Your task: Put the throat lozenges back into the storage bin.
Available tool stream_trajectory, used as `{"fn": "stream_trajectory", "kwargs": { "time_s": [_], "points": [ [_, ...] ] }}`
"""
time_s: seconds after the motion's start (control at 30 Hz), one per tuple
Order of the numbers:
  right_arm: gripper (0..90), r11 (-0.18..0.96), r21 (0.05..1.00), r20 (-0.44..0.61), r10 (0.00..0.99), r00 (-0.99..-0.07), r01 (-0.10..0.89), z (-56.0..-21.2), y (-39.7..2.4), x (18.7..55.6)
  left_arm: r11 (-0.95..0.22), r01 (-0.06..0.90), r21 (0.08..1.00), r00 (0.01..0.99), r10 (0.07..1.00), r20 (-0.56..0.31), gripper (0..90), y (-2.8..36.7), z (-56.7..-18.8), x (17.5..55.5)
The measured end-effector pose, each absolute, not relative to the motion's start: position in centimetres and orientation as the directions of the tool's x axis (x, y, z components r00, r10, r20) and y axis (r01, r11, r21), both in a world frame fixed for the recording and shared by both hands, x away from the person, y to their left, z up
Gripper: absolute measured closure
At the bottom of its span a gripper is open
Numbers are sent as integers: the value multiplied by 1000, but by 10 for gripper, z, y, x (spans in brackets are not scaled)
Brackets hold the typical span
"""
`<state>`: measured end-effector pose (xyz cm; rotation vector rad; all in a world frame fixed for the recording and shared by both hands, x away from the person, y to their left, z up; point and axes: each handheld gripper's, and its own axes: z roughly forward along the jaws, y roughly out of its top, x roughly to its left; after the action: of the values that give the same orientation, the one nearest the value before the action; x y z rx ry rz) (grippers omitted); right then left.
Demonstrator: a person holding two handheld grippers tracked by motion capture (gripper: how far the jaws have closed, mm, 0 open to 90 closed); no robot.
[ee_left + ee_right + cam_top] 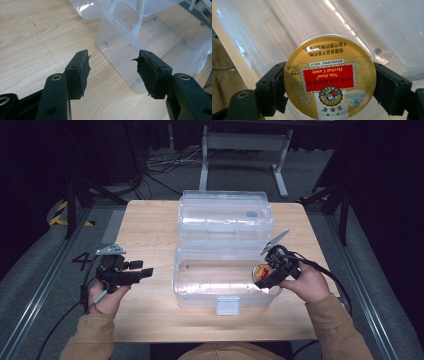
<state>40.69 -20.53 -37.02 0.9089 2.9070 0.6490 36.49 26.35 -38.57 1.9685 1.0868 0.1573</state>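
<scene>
High view: a clear plastic box (225, 280) stands open in the middle of the wooden table (150, 225), its lid (225, 215) thrown back on the far side. The right gripper (264, 275) holds a round candy tin (260, 271) over the box's right end, just inside the rim. The likely aim is to put the tin in the box; if so, the carry is about done and the lowering and release remain. The left gripper (145, 272) hangs near the box's left wall, apart from it.

Left gripper view: the jaws stand wide apart with nothing between them, the box's corner (140, 47) beyond.

Right gripper view: both jaws press the tin's (329, 80) sides. It is a flat, gold-coloured tin with a red "Nin Jiom Herbal Candy" label, seen upside down, lid facing the camera, the clear box's floor behind it.
</scene>
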Motion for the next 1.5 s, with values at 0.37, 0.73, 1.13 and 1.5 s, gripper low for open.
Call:
{"fn": "stream_trajectory", "kwargs": {
  "time_s": [0.37, 0.73, 1.13, 1.5],
  "points": [
    [201, 763, 348, 69, 559, -826, 545, -383, -197, 411, -250, 633, 733, 612, 742, -275, 435, 264, -386, 365],
    [201, 766, 313, 58, 574, -817, 561, -391, -192, 413, -253, 633, 732, 612, 742, -273, 435, 264, -385, 365],
    [201, 768, 291, 39, 586, -809, 570, -398, -187, 414, -255, 631, 733, 613, 743, -270, 435, 265, -385, 365],
    [201, 748, 273, 31, 622, -783, 605, -402, -185, 415, -257, 631, 732, 614, 742, -269, 435, 264, -385, 364]
  ]
}}
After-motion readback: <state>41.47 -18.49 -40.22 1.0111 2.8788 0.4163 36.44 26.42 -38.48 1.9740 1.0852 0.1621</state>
